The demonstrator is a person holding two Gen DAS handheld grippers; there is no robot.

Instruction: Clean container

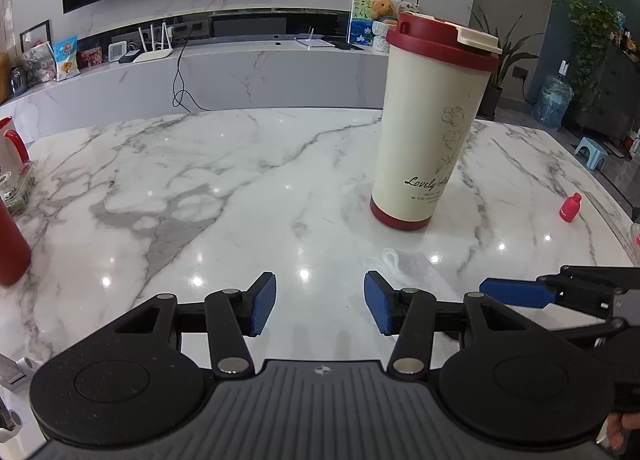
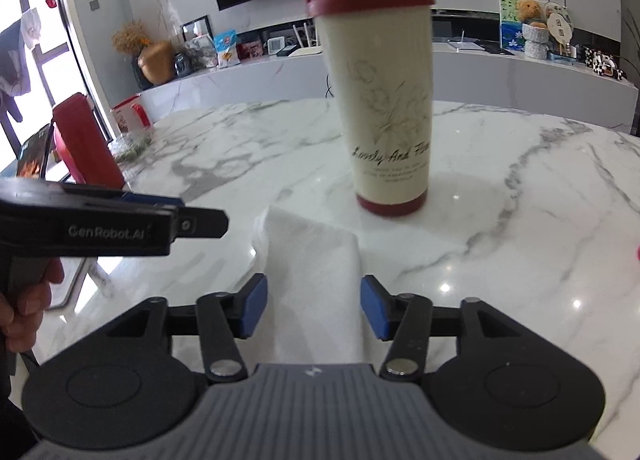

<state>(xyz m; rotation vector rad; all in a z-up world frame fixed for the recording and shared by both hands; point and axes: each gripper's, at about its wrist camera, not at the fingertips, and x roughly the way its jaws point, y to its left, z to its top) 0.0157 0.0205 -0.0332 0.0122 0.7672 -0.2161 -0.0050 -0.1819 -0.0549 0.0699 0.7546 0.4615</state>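
Nearest the right wrist camera, the right gripper (image 2: 313, 306) stands with its jaws apart over a white cloth (image 2: 312, 260); the cloth lies flat on the marble table (image 2: 520, 195) between the pads, which do not press it, and its near end is hidden under the gripper body. The left gripper (image 1: 320, 306) has its jaws parted with nothing between them, only bare marble below. From the left wrist view only a thin white edge (image 1: 390, 258) of the cloth shows. Each gripper cuts into the other's view from the side. Beyond the cloth the cream tumbler (image 1: 428, 127) with a dark red lid stands upright on the table, apart from both grippers. A small red bottle (image 1: 571, 207) lies to its right; red containers (image 2: 86, 143) at the left are partly cut off.
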